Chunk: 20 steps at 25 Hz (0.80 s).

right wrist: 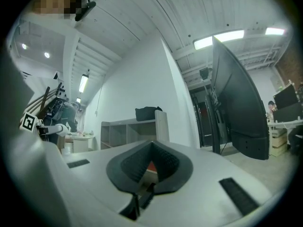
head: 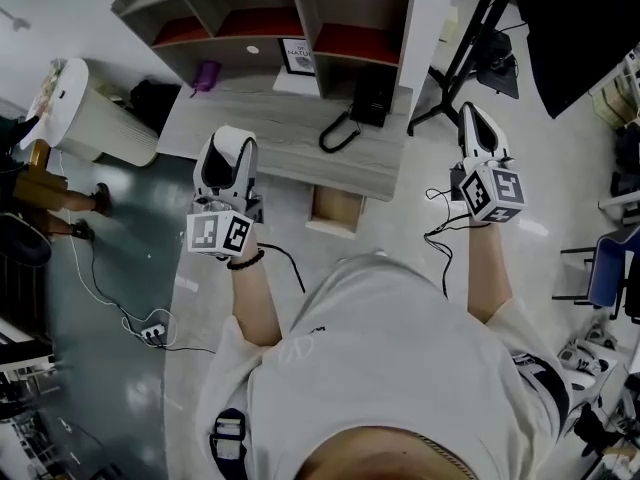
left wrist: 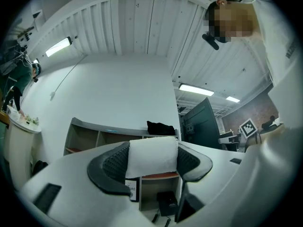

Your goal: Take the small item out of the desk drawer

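In the head view the person stands in front of a grey wooden desk (head: 285,133) with a shelf unit (head: 300,13) on its far side. The desk drawer (head: 335,211) stands pulled out toward the person. A black telephone (head: 362,100) lies on the desk top, to the right. The left gripper (head: 229,144) and the right gripper (head: 478,120) are both raised above the desk's near edge, well apart. On the left the floor (head: 110,268) is dark green, with a round white table (head: 95,118) on it; a black tripod (head: 470,48) stands at the right.

In the left gripper view the left gripper (left wrist: 153,146) is clenched on a small white soft item (left wrist: 151,161), so the item is out of the drawer. Behind it are a white wall (left wrist: 118,93), the shelf unit (left wrist: 94,138) with a black bag (left wrist: 161,127) on top, and long ceiling lamps (left wrist: 59,46).

In the right gripper view the right gripper (right wrist: 151,145) is closed, its tips meeting, with nothing between them. A big dark panel (right wrist: 236,108) stands at the right.
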Each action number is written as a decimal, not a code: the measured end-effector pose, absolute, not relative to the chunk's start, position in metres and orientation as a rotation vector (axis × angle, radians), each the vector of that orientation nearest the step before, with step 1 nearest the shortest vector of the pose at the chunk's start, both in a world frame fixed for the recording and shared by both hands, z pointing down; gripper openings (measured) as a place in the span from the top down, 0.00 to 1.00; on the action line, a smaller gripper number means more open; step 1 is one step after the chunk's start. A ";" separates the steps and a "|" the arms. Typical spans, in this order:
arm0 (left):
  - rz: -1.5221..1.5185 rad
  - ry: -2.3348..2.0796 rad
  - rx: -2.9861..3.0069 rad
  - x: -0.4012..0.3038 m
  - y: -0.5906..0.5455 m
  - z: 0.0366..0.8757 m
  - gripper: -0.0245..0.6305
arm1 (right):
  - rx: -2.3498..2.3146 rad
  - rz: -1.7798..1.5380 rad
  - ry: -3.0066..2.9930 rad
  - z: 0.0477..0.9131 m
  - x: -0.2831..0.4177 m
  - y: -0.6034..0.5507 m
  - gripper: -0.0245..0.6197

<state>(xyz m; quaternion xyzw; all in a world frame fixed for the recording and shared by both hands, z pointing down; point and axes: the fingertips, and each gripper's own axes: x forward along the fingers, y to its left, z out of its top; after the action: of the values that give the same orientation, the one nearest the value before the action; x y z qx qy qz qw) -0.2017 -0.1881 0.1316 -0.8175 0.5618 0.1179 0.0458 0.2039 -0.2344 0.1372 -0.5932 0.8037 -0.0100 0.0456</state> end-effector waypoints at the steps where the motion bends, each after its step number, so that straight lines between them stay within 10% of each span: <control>1: 0.357 1.713 -2.497 -0.201 -0.189 0.131 0.54 | -1.814 -0.032 2.452 0.137 0.205 -0.235 0.96; 20: 0.336 1.743 -2.492 -0.201 -0.190 0.142 0.54 | -1.844 -0.007 2.471 0.141 0.210 -0.232 0.97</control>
<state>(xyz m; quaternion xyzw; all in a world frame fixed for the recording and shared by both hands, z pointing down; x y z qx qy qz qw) -0.2011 -0.1903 0.1422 -0.8139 0.5691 0.1097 0.0410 0.2101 -0.2320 0.1406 -0.5977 0.8012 -0.0024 0.0291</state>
